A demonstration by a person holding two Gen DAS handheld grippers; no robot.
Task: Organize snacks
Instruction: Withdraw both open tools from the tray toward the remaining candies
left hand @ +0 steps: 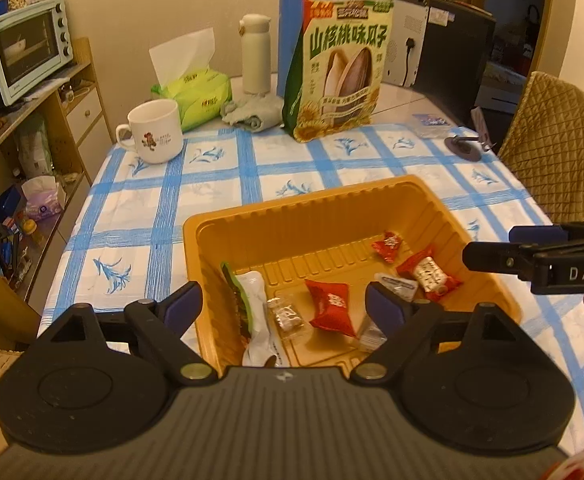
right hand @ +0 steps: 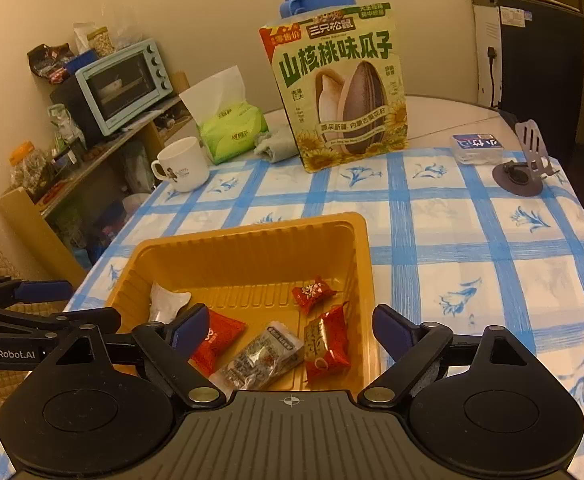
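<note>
Most small snacks already lay in the orange tray [left hand: 432, 200]; the sunflower seed bag [left hand: 340, 68] (perhaps left) stood far; both grippers' jaws gaped wide, empty

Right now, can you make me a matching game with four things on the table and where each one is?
Things:
1. red candies
2. mug
3. sunflower seed bag
4. phone stand

Places:
A. standing upright behind the tray
B. far right side of the tablecloth
C. inside the orange tray
D. left edge of the table, beside the green tissue pack

Pairs: 1-C, 2-D, 3-A, 4-B
</note>
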